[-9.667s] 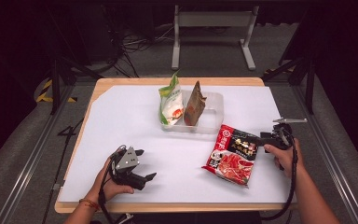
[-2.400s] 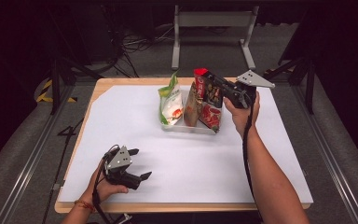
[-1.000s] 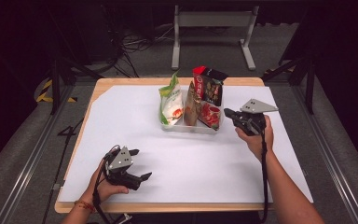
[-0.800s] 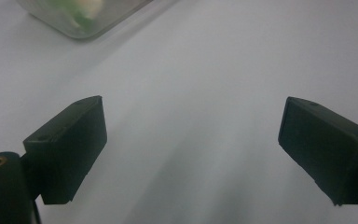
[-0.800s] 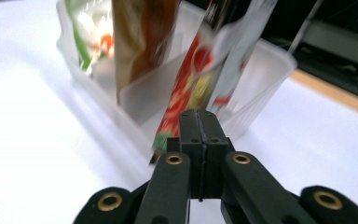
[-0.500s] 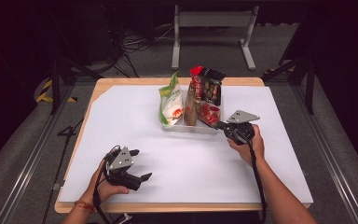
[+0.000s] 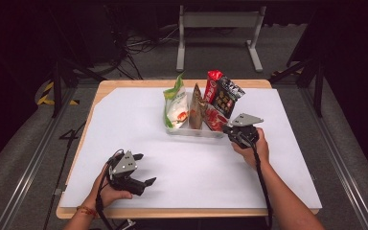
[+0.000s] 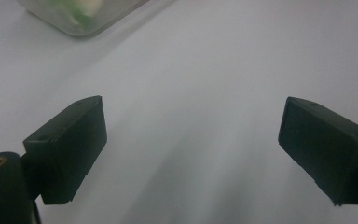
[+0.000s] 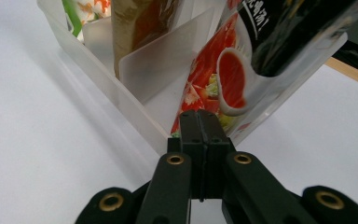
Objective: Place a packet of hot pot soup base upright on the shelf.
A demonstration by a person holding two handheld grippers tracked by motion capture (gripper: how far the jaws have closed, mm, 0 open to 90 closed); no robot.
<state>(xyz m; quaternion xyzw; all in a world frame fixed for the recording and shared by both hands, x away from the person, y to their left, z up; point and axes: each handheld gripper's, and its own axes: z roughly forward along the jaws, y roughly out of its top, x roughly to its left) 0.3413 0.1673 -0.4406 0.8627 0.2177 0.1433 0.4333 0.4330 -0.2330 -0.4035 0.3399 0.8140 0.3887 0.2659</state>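
A clear plastic bin stands at the middle back of the white table top. In it stand a green packet, a brown packet and a red and black packet that leans to the right. My right gripper is shut with nothing between its jaws, and its tips sit at the bin's front right corner. In the right gripper view the shut tips lie against the bin wall, just below the red packet. My left gripper rests open near the front left, holding nothing.
The white sheet covers the wooden table, whose edge shows at the front. A metal stand is on the floor behind. In the left gripper view the open jaws face bare sheet, with the bin's corner at top left.
The right gripper picked the red packet off the table, set it upright in the bin and let go. It has since sunk to the bin's front right corner. The left hand stayed still.
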